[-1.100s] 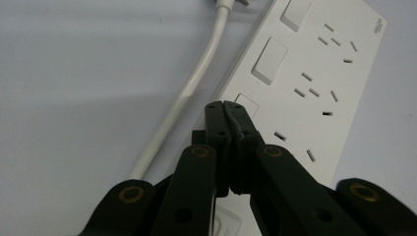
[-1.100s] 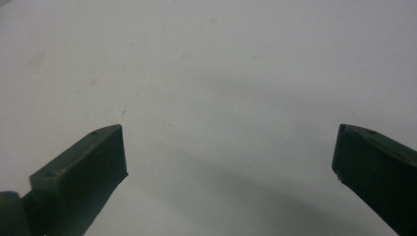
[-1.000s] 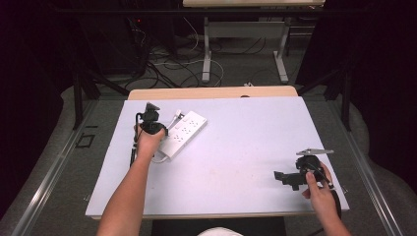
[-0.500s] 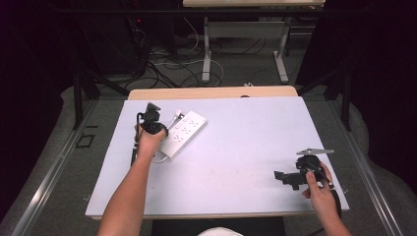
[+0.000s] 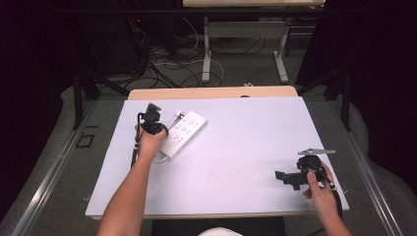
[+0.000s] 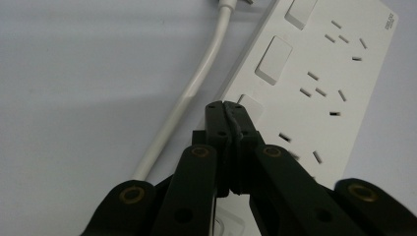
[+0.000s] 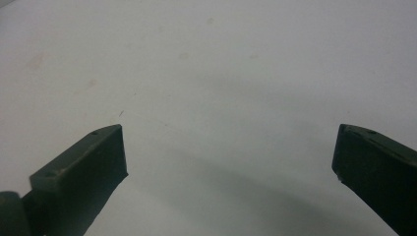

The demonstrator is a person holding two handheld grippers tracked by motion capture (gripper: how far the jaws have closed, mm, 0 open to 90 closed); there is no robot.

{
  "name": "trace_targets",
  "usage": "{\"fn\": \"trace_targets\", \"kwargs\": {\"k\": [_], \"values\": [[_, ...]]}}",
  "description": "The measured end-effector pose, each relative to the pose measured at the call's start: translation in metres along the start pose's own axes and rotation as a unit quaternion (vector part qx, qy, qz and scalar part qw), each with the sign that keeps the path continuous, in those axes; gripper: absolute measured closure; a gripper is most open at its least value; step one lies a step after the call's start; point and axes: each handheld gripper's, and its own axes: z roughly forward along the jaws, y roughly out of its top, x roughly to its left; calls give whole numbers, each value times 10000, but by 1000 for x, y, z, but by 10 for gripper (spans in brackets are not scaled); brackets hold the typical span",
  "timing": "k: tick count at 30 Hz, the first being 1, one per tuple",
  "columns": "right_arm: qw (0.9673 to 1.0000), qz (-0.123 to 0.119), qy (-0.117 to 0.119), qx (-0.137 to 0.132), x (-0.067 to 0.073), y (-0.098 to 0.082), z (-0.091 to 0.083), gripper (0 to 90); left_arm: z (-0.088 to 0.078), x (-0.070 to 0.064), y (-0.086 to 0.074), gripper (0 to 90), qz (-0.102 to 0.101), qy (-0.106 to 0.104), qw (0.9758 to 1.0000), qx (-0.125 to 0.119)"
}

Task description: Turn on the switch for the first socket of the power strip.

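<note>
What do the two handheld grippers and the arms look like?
Both grippers are black. The left gripper has riveted link-bar jaws and a dark cable trailing off it. The right gripper has flat matte jaws and a grey three-cornered plate on top. Forearms are bare, without sleeves.

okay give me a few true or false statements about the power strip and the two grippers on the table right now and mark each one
1. The left gripper has its jaws shut, tips over a switch of the white power strip. True.
2. The right gripper is shut on the power strip's cable. False: its jaws stand wide open over the bare white table, with nothing between them.
3. The white cable runs along the side of the power strip. True.
4. The power strip lies near the right gripper. False: in the high view it lies on the left half of the table, by the left gripper.
</note>
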Motion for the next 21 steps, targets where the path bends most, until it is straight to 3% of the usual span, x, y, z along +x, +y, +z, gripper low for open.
{"fn": "trace_targets", "kwargs": {"k": [21], "values": [[10000, 38, 9, 41, 0, -1, 0, 0, -7, -8, -1, 855, 177, -121, 9997, -69]]}}
